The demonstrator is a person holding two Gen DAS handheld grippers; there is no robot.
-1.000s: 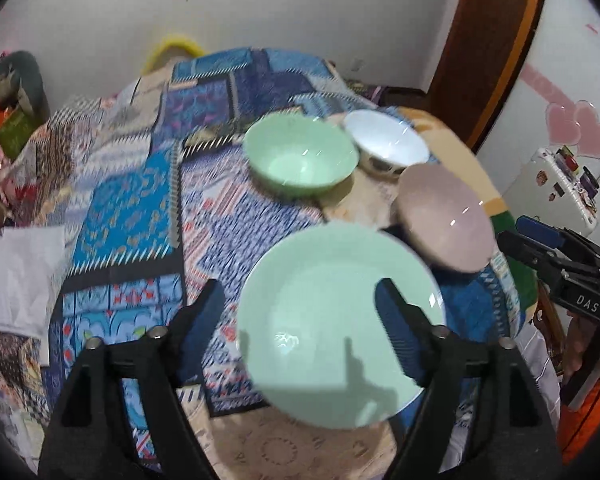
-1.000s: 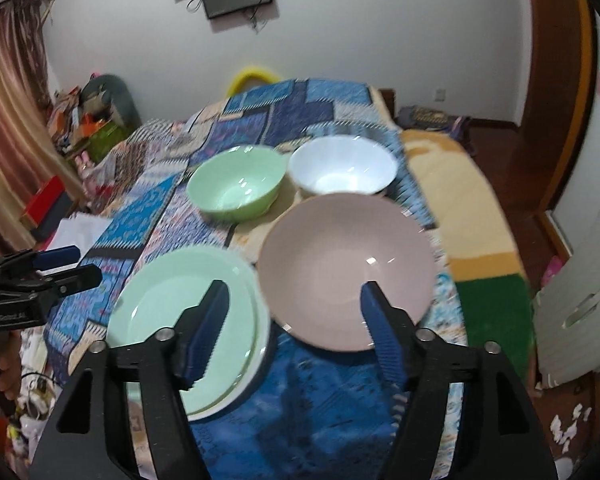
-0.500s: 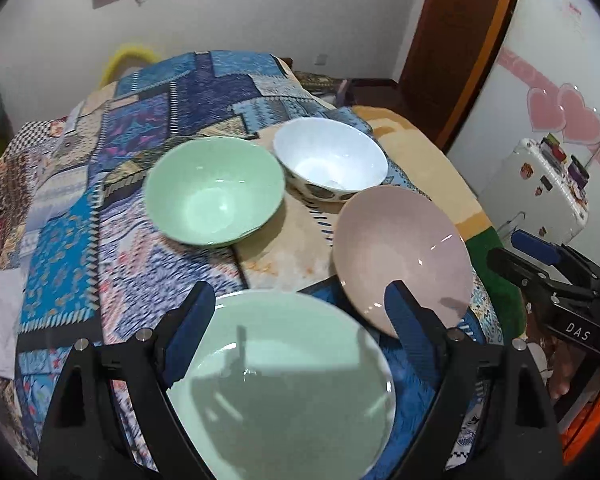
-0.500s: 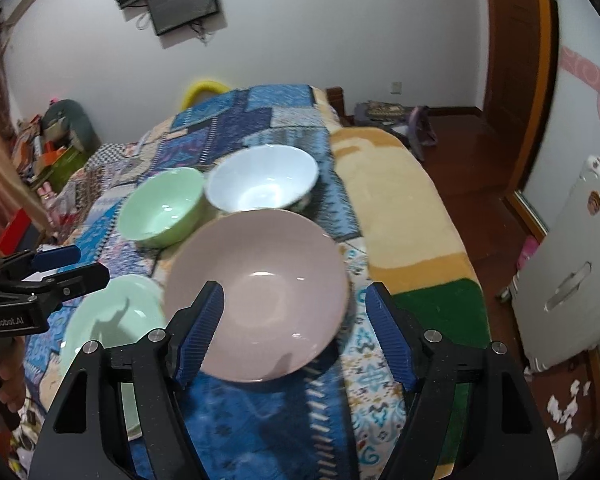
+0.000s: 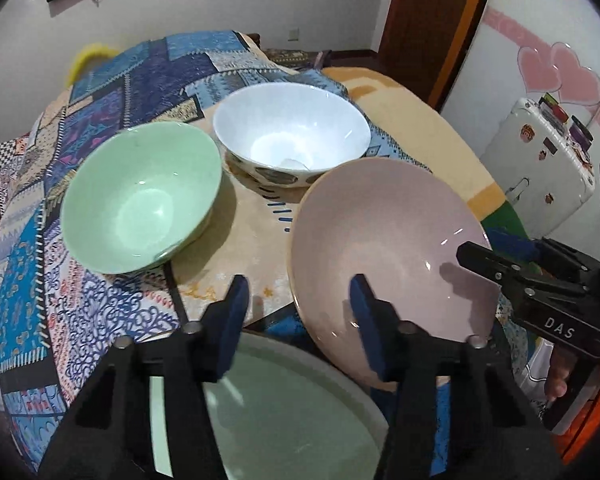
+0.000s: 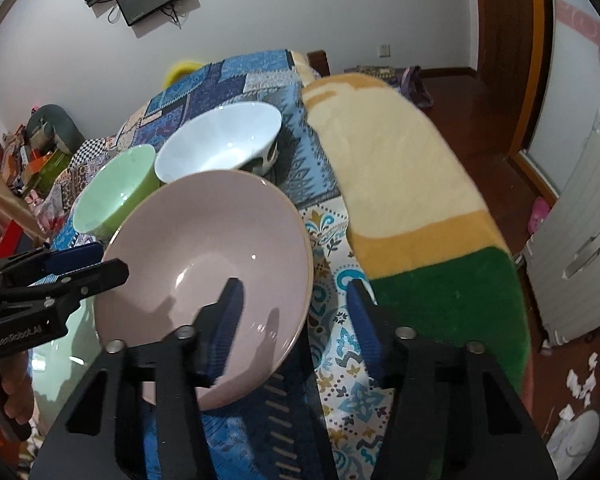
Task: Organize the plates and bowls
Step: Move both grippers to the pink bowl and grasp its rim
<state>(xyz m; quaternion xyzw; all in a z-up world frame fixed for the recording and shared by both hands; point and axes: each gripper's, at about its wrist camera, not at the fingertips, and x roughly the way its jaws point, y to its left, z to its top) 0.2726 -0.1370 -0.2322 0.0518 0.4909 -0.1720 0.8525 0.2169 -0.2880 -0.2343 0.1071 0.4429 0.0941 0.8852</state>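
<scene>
Both hand-held grippers' jaws narrowed, pink plate (image 6: pixel 204 264) nearer

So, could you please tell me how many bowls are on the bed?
2: a green bowl at the left, and a white bowl touching it on the right. None seems hidden.

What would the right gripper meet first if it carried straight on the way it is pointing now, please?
Most likely the near right rim of the pink bowl, which sits between the right gripper fingers; depth is hard to judge here.
</scene>
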